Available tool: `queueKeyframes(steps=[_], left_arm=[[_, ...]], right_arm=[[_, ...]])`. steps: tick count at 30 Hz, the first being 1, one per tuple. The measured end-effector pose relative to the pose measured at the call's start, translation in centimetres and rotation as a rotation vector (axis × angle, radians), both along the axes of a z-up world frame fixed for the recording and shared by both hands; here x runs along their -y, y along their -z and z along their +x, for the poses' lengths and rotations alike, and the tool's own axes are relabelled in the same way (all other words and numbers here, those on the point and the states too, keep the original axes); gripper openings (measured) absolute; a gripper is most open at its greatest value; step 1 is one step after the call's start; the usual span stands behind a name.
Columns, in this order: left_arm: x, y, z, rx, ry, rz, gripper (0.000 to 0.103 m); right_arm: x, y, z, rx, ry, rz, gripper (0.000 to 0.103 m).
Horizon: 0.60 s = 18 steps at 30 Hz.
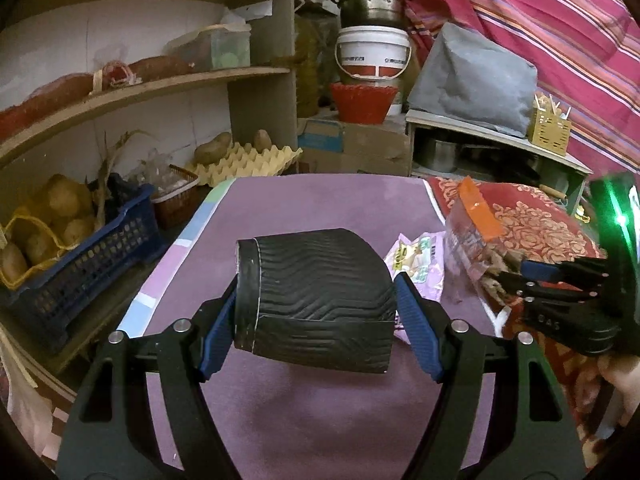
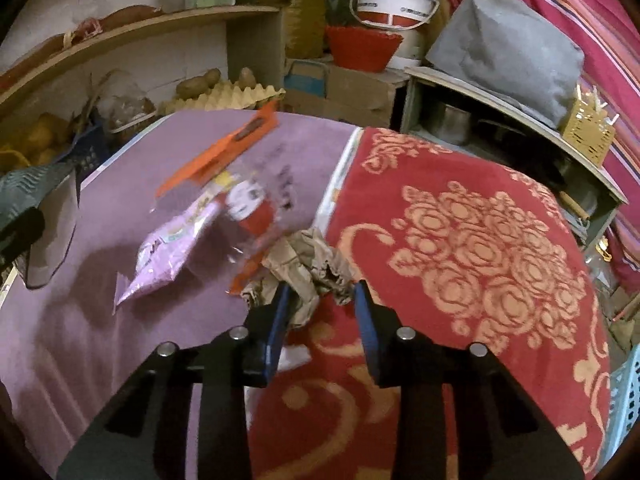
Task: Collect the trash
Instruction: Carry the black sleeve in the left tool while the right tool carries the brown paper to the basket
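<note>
My left gripper (image 1: 316,300) has its blue fingers (image 1: 218,326) clamped on a black ribbed paper cup (image 1: 316,284), which lies on its side between them, base to the left, lifted clear of the purple cloth (image 1: 320,196) that covers the bench. From the right wrist camera the same cup shows at the far left edge, its open mouth turned toward that camera.

My right gripper (image 2: 320,292) sits at the seam where the purple cloth meets a red floral cloth (image 2: 480,240). Its fingers (image 2: 276,320) have drawn in around a crumpled wad of brown paper (image 2: 304,268); the left one presses into the wad, while at the right one I cannot tell contact (the paper's edge is blurred there). The wad sits right at the fingertips.

Just beyond it lies a clear plastic wrapper with an orange header (image 2: 236,152), blurred in this view, and touching it on the left a pink snack packet (image 2: 172,248) flat on the purple cloth. The left wrist camera shows both to the right of the cup, with the right gripper (image 1: 520,276) reaching in at the wrapper's lower end.

Behind the bench stand a wooden shelf (image 1: 160,88), an egg tray with potatoes (image 1: 244,156), a blue crate of potatoes (image 1: 80,248), and a white bucket (image 1: 372,52).
</note>
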<state>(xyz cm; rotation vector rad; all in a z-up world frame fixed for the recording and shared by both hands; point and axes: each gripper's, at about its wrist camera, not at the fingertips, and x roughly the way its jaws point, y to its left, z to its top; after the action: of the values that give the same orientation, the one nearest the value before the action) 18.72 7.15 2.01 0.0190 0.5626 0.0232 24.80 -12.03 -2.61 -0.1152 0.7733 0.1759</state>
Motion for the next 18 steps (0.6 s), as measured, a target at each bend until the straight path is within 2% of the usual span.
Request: queueKeyframes(steps=[4,11,18], left_arm=[[1.4,-0.8,-0.6,0.016,0.020,0.008,0.072],[5.3,-2.0,-1.7,0.039,0.082,0.007,0.072],[10.8,-2.6,-2.9,0.057,0.172,0.018,0.072]], right_arm=[[2.9,-1.1,-1.8,0.023,0.042,0.001,0.034],[9.5,-4.3,-5.5,0.092,0.148,0.062,0.034],[15.3,-6.9,-9.9,0.170,0.238,0.024,0.034]])
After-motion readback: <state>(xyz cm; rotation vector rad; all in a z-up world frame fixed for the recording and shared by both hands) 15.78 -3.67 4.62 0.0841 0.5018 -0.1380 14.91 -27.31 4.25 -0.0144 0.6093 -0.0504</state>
